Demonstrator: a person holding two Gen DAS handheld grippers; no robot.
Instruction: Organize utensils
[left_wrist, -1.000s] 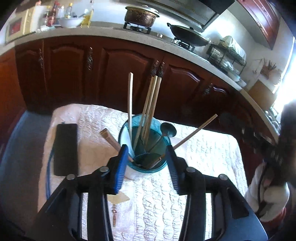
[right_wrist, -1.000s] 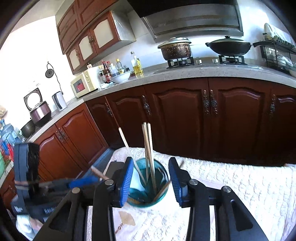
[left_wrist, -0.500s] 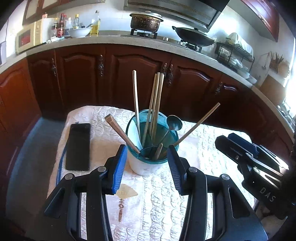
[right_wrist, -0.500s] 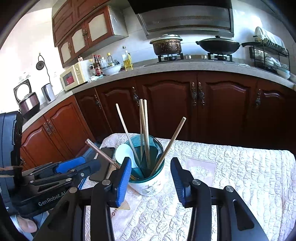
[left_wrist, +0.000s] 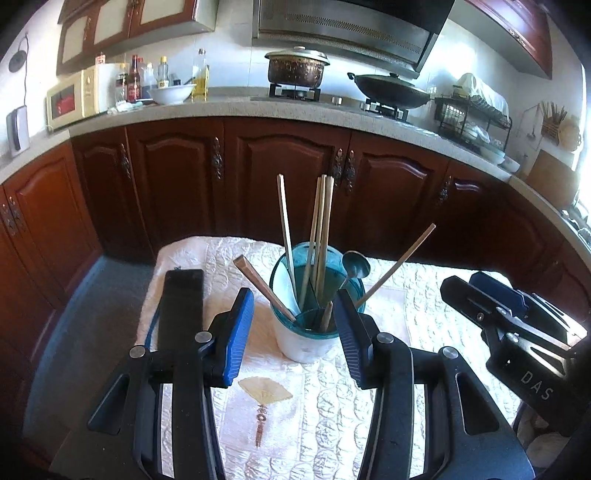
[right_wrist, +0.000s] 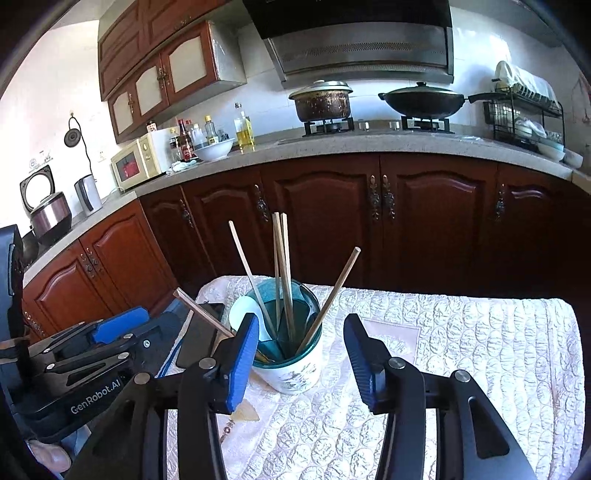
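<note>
From the left wrist, the left tool (left_wrist: 293, 334) has drawn back, released, the utensil holder (left_wrist: 309, 325) ahead between its fingers, chopsticks (left_wrist: 320, 236) and spoon (left_wrist: 354, 266) inside. From the right wrist, the right tool (right_wrist: 301, 363) has likewise retreated, released and empty; organizing looks finished.

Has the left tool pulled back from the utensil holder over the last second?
Yes. The left tool has backed off from the utensil holder, which is now farther beyond its tips.
</note>
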